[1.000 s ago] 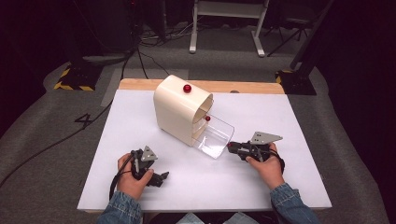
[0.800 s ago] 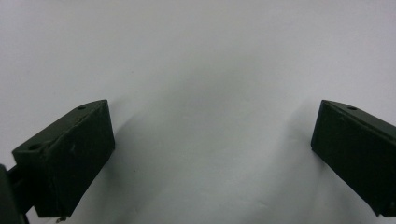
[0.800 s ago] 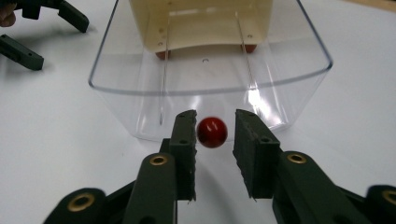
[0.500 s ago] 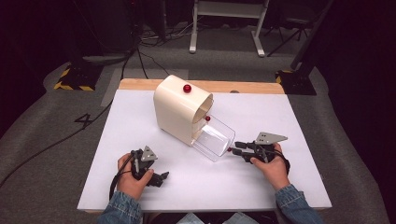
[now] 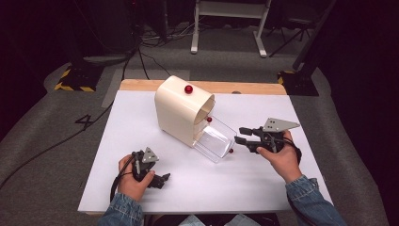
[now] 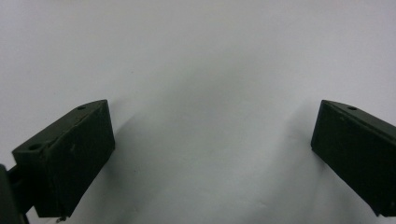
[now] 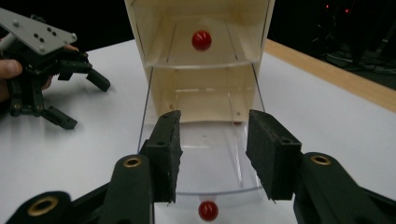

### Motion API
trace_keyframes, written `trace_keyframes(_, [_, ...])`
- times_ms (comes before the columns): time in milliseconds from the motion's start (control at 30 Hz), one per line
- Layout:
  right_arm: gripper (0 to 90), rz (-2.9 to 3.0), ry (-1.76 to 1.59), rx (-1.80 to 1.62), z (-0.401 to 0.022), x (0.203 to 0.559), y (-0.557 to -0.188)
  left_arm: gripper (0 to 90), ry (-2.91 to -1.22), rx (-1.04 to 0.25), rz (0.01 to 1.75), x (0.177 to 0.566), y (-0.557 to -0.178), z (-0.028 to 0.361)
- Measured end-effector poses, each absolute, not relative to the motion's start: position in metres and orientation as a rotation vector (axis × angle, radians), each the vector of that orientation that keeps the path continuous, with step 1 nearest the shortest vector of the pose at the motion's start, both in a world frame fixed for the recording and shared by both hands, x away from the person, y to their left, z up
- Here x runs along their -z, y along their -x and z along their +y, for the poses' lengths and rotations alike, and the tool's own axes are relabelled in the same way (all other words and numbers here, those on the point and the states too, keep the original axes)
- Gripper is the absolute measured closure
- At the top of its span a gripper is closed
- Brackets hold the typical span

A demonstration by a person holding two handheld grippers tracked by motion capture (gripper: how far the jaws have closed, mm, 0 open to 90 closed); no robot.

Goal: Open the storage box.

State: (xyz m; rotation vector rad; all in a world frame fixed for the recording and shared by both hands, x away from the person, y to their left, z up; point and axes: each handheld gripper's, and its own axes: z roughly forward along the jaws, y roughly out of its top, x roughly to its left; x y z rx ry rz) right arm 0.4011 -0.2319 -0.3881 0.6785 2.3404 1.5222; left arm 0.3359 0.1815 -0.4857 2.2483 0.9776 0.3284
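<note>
Two hand-held grippers sit over a white desk [image 5: 263, 188]. The right hand-held gripper [image 5: 241, 134], jaws parted, points at the red knob [image 7: 208, 210] of a clear plastic drawer [image 5: 214, 141] pulled out from a cream rounded cabinet [image 5: 181, 110]. The left hand-held gripper [image 5: 162, 179], jaws spread wide and empty, rests well apart near the desk's front edge.

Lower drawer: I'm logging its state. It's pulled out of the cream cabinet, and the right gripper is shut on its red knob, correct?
Not quite. The lower drawer is pulled out of the cream cabinet, but the right gripper is open, its jaws apart above the red knob, as the right gripper view shows.
</note>
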Motion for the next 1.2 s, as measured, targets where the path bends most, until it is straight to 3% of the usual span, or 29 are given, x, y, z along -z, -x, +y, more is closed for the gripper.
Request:
trace_keyframes(667, [55.0,2.358,-0.589,-1.552,-0.182,0.375,-0.43,0.0,-2.247,-0.336,0.971,0.486,-0.335,0.182])
trace_keyframes(1200, [69.0,2.376,-0.534,-1.536,-0.151,0.394,-0.453,0.0,-2.25,-0.336,0.972,0.486,-0.335,0.182])
